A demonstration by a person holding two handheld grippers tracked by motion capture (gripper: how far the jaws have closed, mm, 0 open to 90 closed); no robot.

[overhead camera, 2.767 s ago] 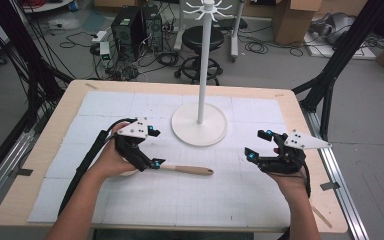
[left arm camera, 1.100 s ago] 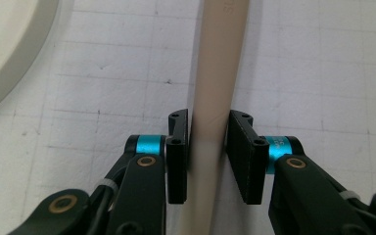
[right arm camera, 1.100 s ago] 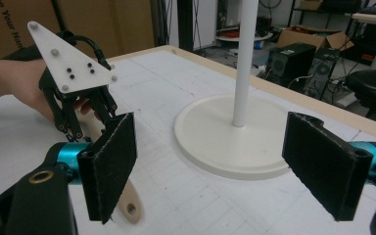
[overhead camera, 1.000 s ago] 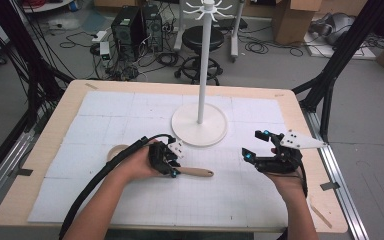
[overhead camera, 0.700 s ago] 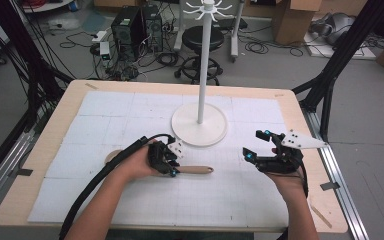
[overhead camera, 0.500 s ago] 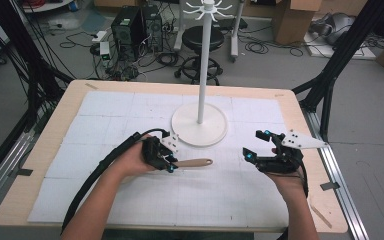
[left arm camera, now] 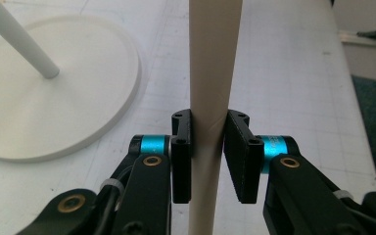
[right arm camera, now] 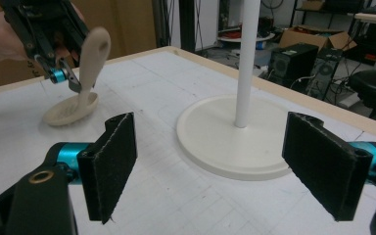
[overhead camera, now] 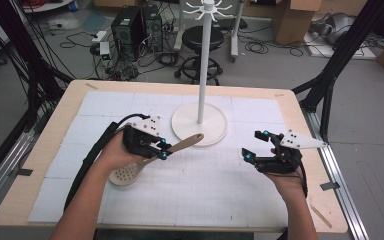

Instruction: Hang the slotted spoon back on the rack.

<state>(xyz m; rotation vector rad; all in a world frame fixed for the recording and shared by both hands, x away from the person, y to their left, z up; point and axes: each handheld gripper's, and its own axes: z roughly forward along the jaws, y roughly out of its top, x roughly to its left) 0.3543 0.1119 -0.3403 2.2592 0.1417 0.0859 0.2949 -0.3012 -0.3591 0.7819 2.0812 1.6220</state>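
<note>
Left gripper (overhead camera: 164,151) jaws clamped tight (forearm angled in from bottom-left), right gripper (overhead camera: 258,145) jaws wide apart, held level.

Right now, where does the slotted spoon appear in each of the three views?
High view: slotted spoon left of centre, handle in the left tongs.
Left gripper view: its handle runs upright through the middle.
Right gripper view: upper left, bowl on the table.
Shared landmark: white stand base.

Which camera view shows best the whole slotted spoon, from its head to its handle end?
The high view: the slotted spoon shows whole, perforated head low, handle gripped by the left gripper. The right gripper view shows it farther off. The left gripper view shows just its handle between the jaws.
</note>
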